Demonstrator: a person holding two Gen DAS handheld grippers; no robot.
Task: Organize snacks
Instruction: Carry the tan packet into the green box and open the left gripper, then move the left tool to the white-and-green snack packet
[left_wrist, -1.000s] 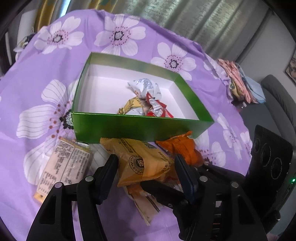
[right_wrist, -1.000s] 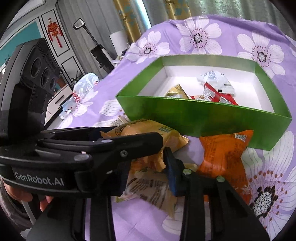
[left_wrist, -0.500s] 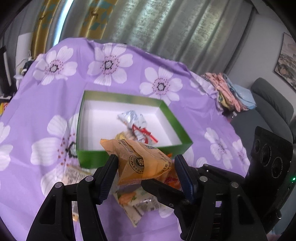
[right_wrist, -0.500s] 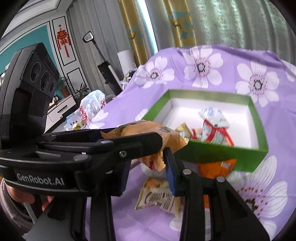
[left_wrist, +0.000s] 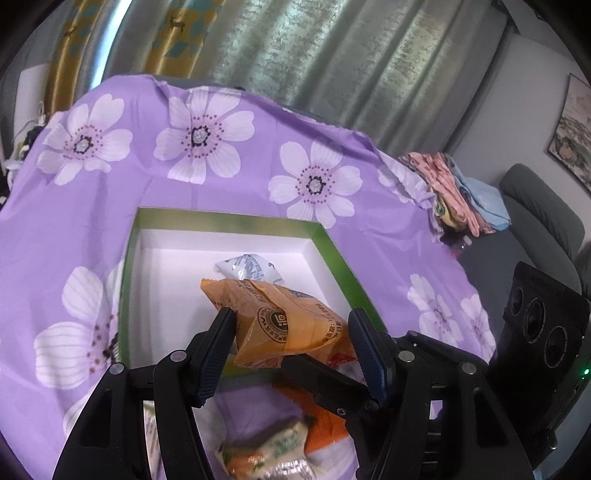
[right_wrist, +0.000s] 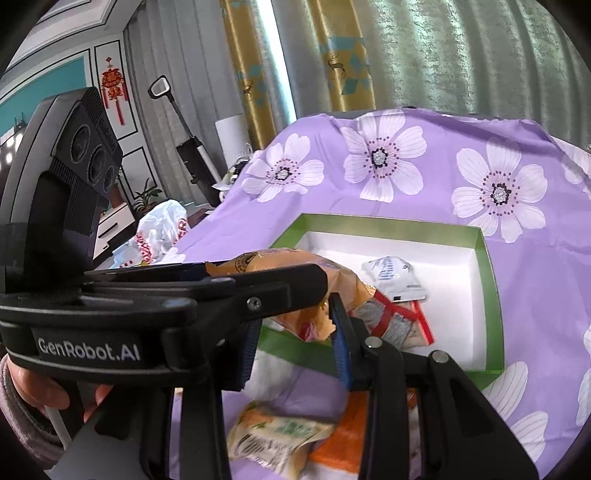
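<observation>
My right gripper (right_wrist: 295, 332) is shut on the lower edge of a yellow-orange snack packet (left_wrist: 280, 321), also in the right wrist view (right_wrist: 295, 266), and holds it in the air over the near side of the green box (left_wrist: 332, 251). My left gripper (left_wrist: 291, 332) is open; its fingers stand on either side of the packet with gaps. The box (right_wrist: 491, 295) holds a silver-white packet (right_wrist: 391, 273) and a red-and-silver one (right_wrist: 399, 317). More packets lie on the cloth below: a cream-green one (right_wrist: 273, 435) and an orange one (right_wrist: 340, 443).
The table carries a purple cloth with white flowers (left_wrist: 199, 133). Folded clothes (left_wrist: 461, 192) and a grey sofa (left_wrist: 543, 206) are at the right. A white plastic bag (right_wrist: 159, 232) and a vacuum (right_wrist: 184, 147) stand off the table's left.
Both grippers have risen together and moved forward, carrying the yellow-orange packet from the cloth in front of the box up over the box's near side. The other packets stayed on the cloth.
</observation>
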